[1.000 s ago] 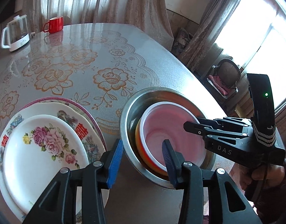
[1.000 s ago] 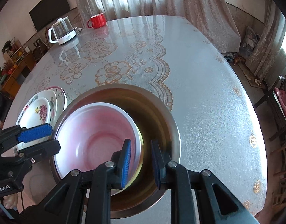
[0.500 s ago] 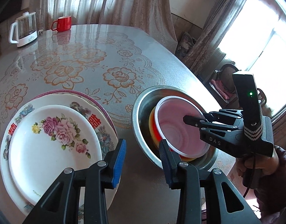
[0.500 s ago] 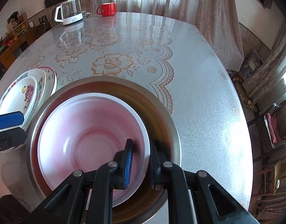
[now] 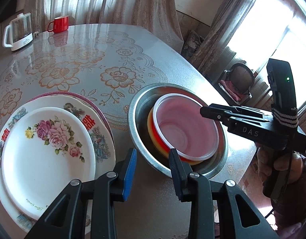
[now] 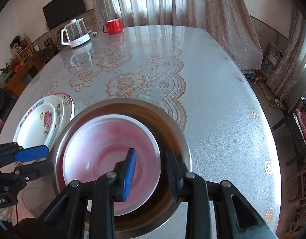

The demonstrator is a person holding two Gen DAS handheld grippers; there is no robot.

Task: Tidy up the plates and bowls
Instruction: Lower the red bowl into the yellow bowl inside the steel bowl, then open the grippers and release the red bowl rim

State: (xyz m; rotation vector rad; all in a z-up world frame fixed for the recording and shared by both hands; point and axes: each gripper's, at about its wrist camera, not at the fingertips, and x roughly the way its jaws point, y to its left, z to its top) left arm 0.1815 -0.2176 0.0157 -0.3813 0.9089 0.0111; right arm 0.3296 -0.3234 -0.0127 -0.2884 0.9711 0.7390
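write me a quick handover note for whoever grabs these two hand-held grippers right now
Left hand-held gripper: holds nothing, jaws closing slightly, hovering at the near rim of the steel bowl.
Right hand-held gripper: jaws opening, straddling the rim of the pink bowl without gripping it.
Things: pink bowl sits in an orange bowl, both nested in the steel bowl. Three plates stacked beside it, smallest on top.
Done: bowls nested, plates stacked.
Left: back the right hand-held gripper away; pink bowl looks slightly tilted, so check that it sits flat. Red mug and kettle stand at the far end of the table.
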